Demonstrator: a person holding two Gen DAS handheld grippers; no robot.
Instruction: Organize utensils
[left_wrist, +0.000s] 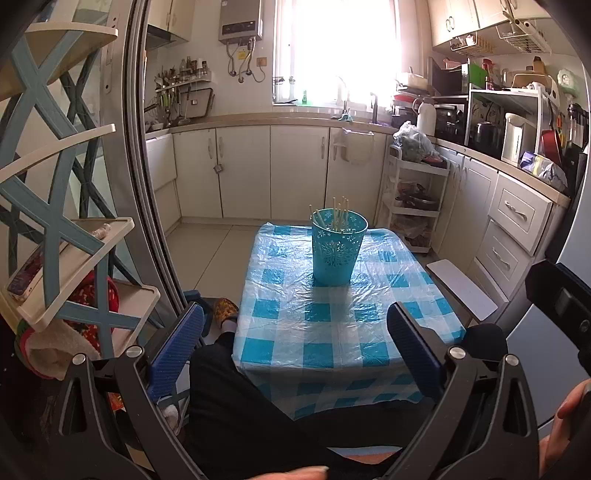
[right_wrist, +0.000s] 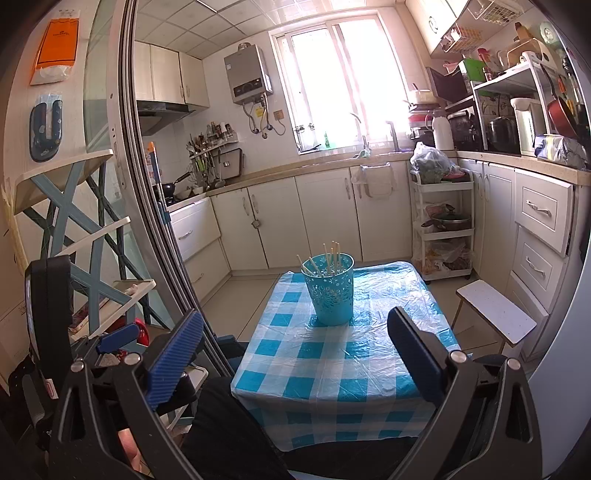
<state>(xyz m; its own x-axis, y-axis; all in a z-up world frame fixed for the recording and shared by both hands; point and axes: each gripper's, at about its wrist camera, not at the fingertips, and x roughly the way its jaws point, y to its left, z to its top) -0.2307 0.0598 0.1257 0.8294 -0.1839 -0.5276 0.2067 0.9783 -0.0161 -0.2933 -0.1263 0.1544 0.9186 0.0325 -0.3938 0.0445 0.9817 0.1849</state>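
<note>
A turquoise perforated holder (left_wrist: 338, 247) (right_wrist: 328, 290) stands upright near the far end of a small table with a blue-and-white checked cloth (left_wrist: 295, 339) (right_wrist: 332, 362). Several pale chopsticks (left_wrist: 340, 216) (right_wrist: 330, 258) stand inside it. My left gripper (left_wrist: 295, 314) is open and empty, held back over the table's near end. My right gripper (right_wrist: 295, 321) is open and empty, also short of the holder. The left gripper's body shows at the left of the right wrist view (right_wrist: 48, 306).
A white stool (left_wrist: 461, 288) (right_wrist: 496, 314) stands right of the table. A white cart (left_wrist: 413, 199) (right_wrist: 443, 225) and cabinets (left_wrist: 517, 218) are beyond it. A sliding door frame (left_wrist: 147, 184) and a blue-braced shelf (left_wrist: 74, 258) stand left. The person's dark-clothed legs (left_wrist: 240, 406) are at the table's near edge.
</note>
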